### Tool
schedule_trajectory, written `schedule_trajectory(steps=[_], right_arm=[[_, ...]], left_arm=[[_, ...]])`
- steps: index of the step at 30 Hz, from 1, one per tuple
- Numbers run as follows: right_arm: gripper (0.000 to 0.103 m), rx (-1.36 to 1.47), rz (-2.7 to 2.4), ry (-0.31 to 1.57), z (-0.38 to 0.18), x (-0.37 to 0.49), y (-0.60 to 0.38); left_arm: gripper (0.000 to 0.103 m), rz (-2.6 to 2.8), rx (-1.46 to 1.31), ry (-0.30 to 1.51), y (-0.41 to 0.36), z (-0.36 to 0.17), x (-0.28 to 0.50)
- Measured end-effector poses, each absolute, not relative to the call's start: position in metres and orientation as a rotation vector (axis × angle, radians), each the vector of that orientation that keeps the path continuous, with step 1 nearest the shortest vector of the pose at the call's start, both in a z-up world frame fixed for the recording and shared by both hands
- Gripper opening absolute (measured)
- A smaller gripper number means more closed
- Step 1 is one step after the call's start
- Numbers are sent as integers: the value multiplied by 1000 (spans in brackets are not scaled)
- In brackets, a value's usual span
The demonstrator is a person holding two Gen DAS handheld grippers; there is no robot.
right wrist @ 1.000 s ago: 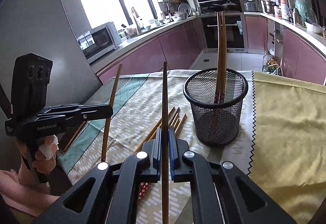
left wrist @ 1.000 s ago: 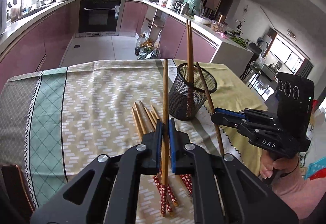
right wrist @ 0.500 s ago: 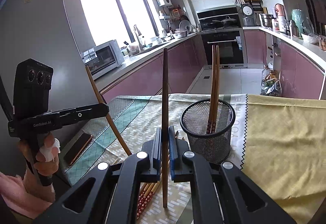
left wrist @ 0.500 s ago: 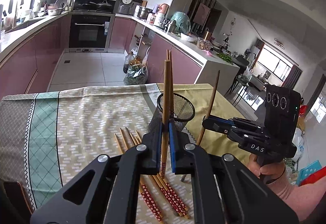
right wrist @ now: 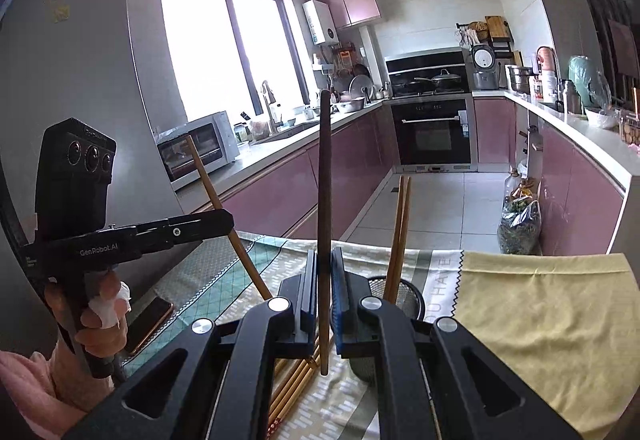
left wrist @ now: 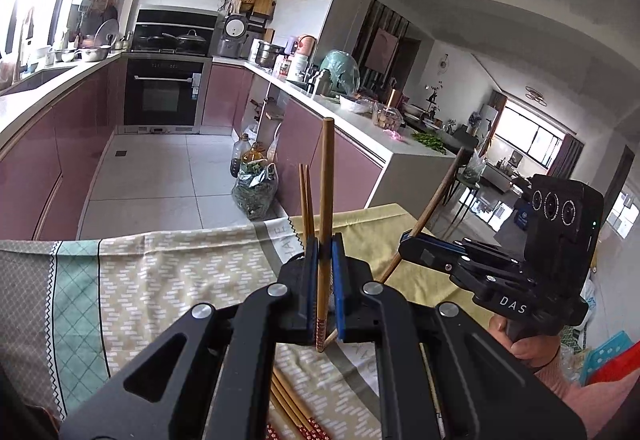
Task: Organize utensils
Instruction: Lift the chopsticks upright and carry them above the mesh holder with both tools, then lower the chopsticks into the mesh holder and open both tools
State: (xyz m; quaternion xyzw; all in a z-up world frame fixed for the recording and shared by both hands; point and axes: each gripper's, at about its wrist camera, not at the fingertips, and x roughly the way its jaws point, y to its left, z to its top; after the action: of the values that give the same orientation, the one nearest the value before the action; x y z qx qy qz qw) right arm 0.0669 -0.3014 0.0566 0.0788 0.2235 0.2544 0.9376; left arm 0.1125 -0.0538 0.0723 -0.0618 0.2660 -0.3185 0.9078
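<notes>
Both hand-held grippers rose, each clamping one chopstick (left wrist: pixel 325 200) above the mesh holder (right wrist: pixel 408 294)

The right tool (right wrist: pixel 324 292) grips a dark chopstick (right wrist: pixel 325 176) upright. Just right of it, a black mesh cup (right wrist: pixel 404 294) on the cloth-covered bench (right wrist: pixel 540 320) holds two chopsticks (right wrist: pixel 401 224). Left of the cup, the left tool (right wrist: pixel 224 218) pinches a tilted chopstick (right wrist: pixel 218 200).

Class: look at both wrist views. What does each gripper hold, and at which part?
The left gripper and right gripper each clamp one wooden chopstick upright, low on its shaft, near the bottom end.
</notes>
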Motion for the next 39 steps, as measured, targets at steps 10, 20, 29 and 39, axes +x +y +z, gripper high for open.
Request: schedule_trajectory(steps=[10, 20, 29, 39], right_arm=[[6, 142, 479, 378, 90, 84, -318], [6, 140, 458, 458, 68, 112, -317], [6, 137, 468, 612, 32, 133, -310], [6, 151, 449, 675, 18, 145, -304]], left_arm=[[7, -653, -98, 485, -77, 106, 130], [7, -631, -37, 590, -103, 77, 155], [7, -646, 23, 711, -112, 37, 171], [8, -624, 30, 757, -126, 19, 198]])
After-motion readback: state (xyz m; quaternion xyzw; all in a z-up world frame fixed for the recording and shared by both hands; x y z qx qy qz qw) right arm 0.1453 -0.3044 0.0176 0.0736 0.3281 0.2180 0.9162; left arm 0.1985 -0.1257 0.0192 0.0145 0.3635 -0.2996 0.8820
